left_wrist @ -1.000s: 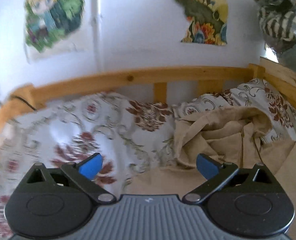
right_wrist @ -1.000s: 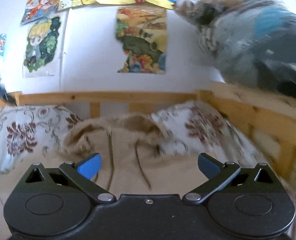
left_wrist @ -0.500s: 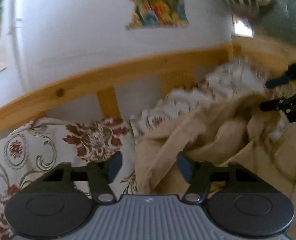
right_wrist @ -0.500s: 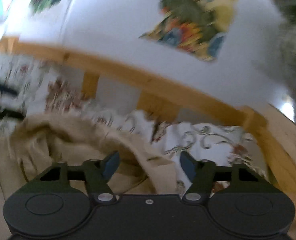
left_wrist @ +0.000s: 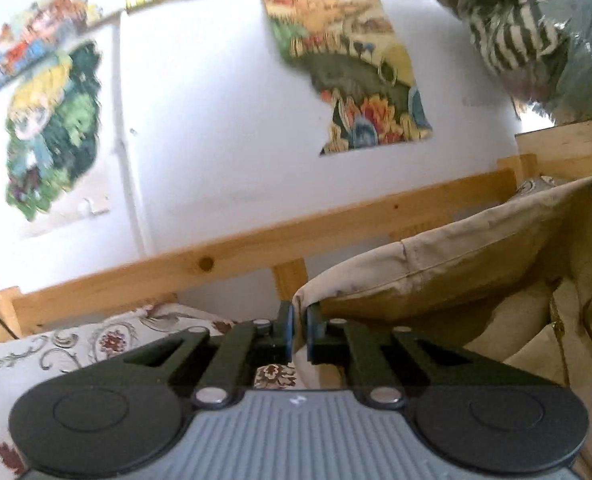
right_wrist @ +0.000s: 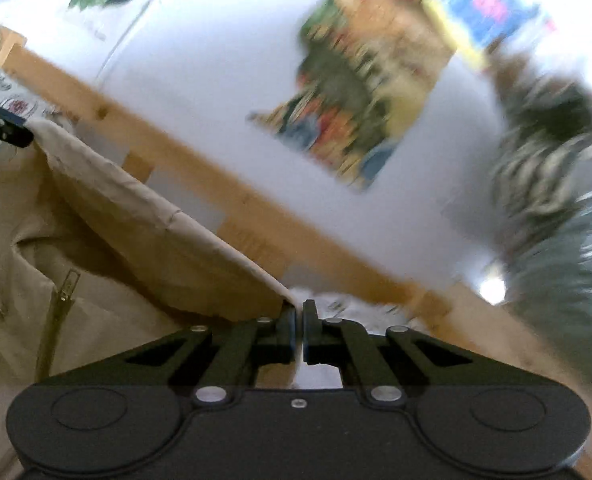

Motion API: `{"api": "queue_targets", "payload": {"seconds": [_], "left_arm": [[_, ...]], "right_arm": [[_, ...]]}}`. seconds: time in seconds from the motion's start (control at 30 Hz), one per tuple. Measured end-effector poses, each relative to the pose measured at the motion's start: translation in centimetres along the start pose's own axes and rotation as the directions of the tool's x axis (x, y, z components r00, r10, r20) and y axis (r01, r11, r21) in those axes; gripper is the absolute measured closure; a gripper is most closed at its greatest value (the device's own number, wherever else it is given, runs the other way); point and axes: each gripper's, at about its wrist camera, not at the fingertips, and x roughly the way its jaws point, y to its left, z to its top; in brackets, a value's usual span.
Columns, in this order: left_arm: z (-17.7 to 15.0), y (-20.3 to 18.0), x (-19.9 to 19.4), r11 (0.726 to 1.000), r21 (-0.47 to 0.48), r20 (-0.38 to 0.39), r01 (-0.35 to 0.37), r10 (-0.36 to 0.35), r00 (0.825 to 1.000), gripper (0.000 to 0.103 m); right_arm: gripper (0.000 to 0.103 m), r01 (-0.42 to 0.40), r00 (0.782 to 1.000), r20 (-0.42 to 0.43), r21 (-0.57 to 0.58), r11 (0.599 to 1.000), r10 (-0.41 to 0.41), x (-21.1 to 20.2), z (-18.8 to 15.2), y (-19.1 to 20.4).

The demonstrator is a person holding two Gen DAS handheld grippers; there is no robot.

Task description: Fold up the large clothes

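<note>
Nearest each lens, one gripper apiece. Left gripper (left_wrist: 299,326): jaws just closed, clenched on a corner of the beige garment (left_wrist: 455,264), cloth pinched between the blue pads. Right gripper (right_wrist: 299,326): jaws likewise just closed, clamped on the opposite corner of the same hem; the thin edge of fabric enters from the left pad side.

Beige garment, between the two grippers: its upper hem is stretched into a taut band from one clenched pair to the other, raised off the bed. Each wrist view shows the other gripper as a dark shape at the far end of that band. Below the hem the body of the garment sags in loose folds onto the mattress; a zipper (right_wrist: 58,312) and a dark drawstring lie on the slack part.

Floral bedsheet (left_wrist: 56,356), white with red-brown blossoms: under and beside the garment, reaching the head end of the bed.

Wooden bed frame (left_wrist: 200,264): rail and slats behind the sheet, along the far edge.

White wall, farthest: cartoon posters (left_wrist: 359,80) taped above the rail; a bagged striped bundle (left_wrist: 527,36) at the right corner.
</note>
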Motion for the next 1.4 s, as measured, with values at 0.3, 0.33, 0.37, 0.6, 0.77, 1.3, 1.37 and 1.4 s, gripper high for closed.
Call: {"api": "queue_targets", "payload": {"seconds": [0.3, 0.33, 0.37, 0.6, 0.77, 1.3, 1.37, 1.4], "left_arm": [[-5.2, -1.7, -3.9, 0.968, 0.241, 0.025, 0.074, -0.083, 0.996, 0.097], [-5.6, -1.6, -4.2, 0.964, 0.244, 0.006, 0.106, -0.111, 0.994, 0.096], [-5.8, -1.5, -4.3, 0.960, 0.242, -0.019, 0.140, -0.140, 0.990, 0.095], [-6.7, -1.0, -5.3, 0.947, 0.238, -0.086, 0.216, -0.201, 0.976, 0.094], [-6.4, -0.4, -5.9, 0.951, 0.224, -0.068, 0.212, -0.202, 0.977, 0.096], [-8.7, -1.1, -9.0, 0.899, 0.402, 0.045, 0.175, -0.210, 0.977, 0.096], [-8.6, -1.7, -8.4, 0.882, 0.417, -0.020, 0.220, -0.233, 0.972, 0.089], [-8.6, -1.9, -8.1, 0.875, 0.419, -0.049, 0.241, -0.244, 0.969, 0.086]], "right_arm": [[0.101, 0.068, 0.997, 0.032, -0.103, 0.992, -0.065, -4.6, -4.6, 2.0], [0.101, 0.061, 0.998, 0.024, -0.103, 0.993, -0.059, -4.5, -4.8, 2.0], [0.101, 0.051, 0.999, 0.013, -0.106, 0.993, -0.050, -4.6, -5.1, 2.1], [0.100, -0.013, 0.999, -0.032, -0.134, 0.991, 0.008, -5.6, -6.1, 2.6], [0.100, -0.005, 1.000, -0.018, -0.133, 0.991, 0.002, -6.4, -6.2, 2.7], [0.101, -0.004, 0.996, 0.080, -0.287, 0.958, 0.028, -10.2, -8.7, 3.9], [0.100, -0.027, 0.998, 0.038, -0.301, 0.953, 0.041, -9.5, -9.0, 4.4], [0.100, -0.038, 0.999, 0.019, -0.306, 0.951, 0.047, -9.1, -9.1, 4.6]]}}
